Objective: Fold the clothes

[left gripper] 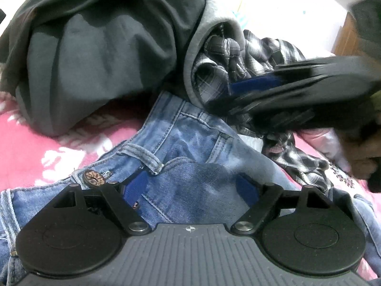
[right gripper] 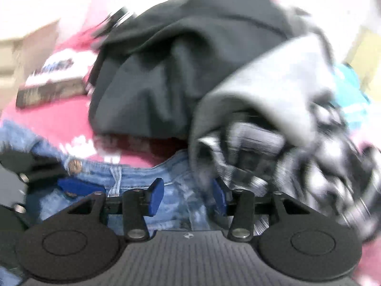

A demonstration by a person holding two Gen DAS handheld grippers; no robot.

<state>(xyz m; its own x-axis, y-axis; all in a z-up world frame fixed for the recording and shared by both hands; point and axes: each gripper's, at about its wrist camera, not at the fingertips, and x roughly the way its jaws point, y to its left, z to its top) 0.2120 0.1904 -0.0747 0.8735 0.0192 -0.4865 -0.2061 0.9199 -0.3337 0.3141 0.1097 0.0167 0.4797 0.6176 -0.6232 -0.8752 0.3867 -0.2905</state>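
Blue jeans (left gripper: 190, 143) lie waistband-up on a pink patterned bedspread (left gripper: 35, 143), with the metal button (left gripper: 94, 178) by my left finger. My left gripper (left gripper: 191, 190) is open and low over the denim, its blue pads wide apart on either side of a belt loop. My right gripper (left gripper: 262, 85) comes in from the right, blurred by motion. In the right wrist view, that right gripper (right gripper: 188, 197) is open over the jeans (right gripper: 133, 174), nothing pinched. The left gripper's blue pad (right gripper: 76, 187) shows at the left.
A dark grey garment (left gripper: 95, 47) is heaped behind the jeans, with a light grey hoodie (right gripper: 273, 78) and a black-and-white plaid shirt (left gripper: 238, 54) piled to its right. A flat box (right gripper: 52, 88) lies on the bed at the left. A brown soft thing (left gripper: 362, 157) sits at the right.
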